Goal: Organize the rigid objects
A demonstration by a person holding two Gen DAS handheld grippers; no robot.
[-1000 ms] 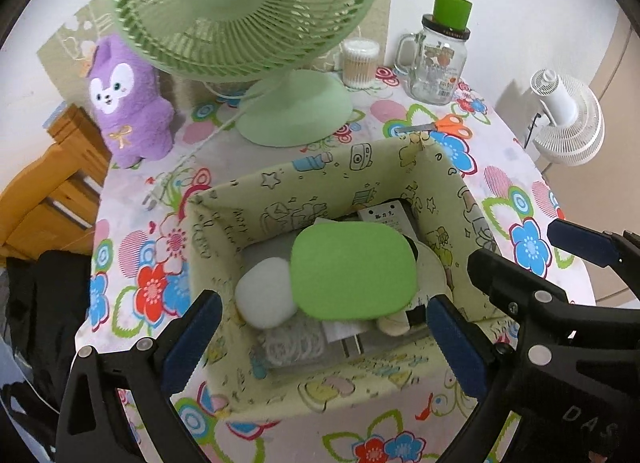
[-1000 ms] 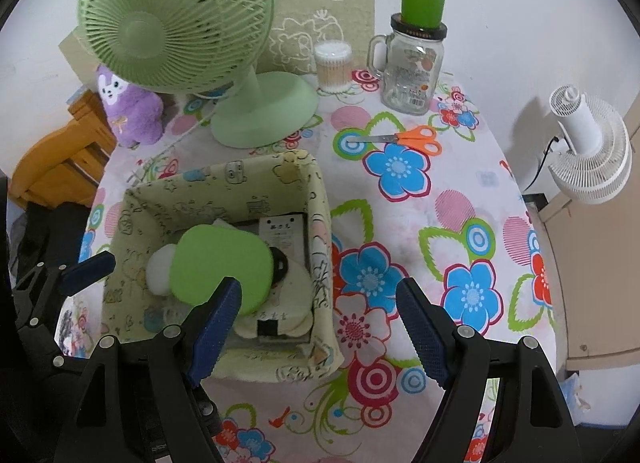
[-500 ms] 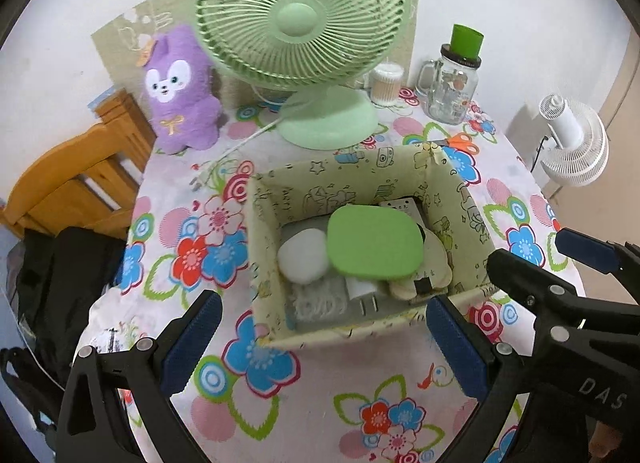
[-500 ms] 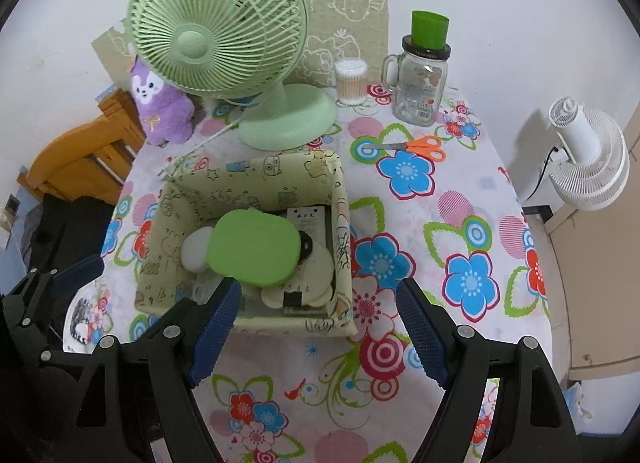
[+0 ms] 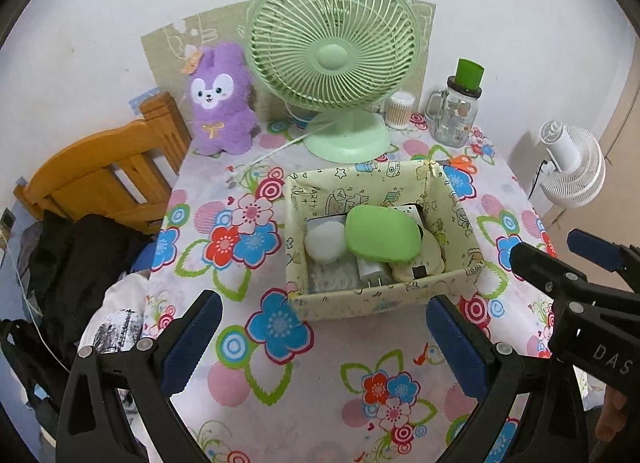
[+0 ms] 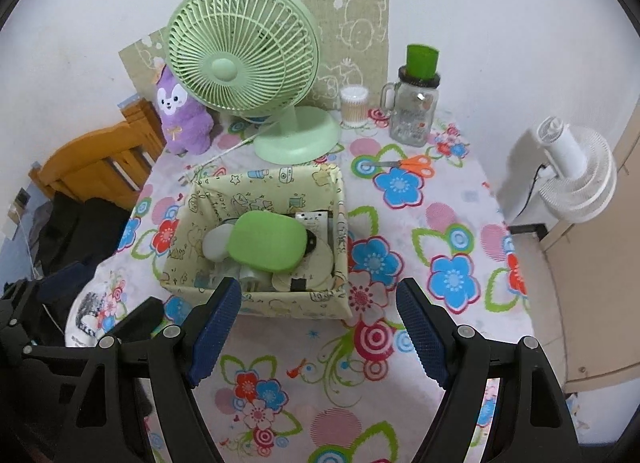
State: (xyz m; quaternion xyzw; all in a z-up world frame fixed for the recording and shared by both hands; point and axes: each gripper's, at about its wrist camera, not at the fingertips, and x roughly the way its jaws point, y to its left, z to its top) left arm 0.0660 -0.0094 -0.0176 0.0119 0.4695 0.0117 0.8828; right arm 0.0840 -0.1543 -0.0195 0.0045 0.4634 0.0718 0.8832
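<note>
Both the left gripper [image 5: 322,345] and right gripper [image 6: 320,329] hang released and empty above the table's near edge, since the green case [image 6: 268,241] and other items already sit gathered in the box [image 6: 256,305] mid-table.

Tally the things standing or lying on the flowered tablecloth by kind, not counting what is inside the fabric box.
Fans: 1, green desk fan
Plush toys: 1
Jars: 2, cotton swab jar, glass mug jar
Scissors: 1
Fabric boxes: 1
Total: 6
</note>
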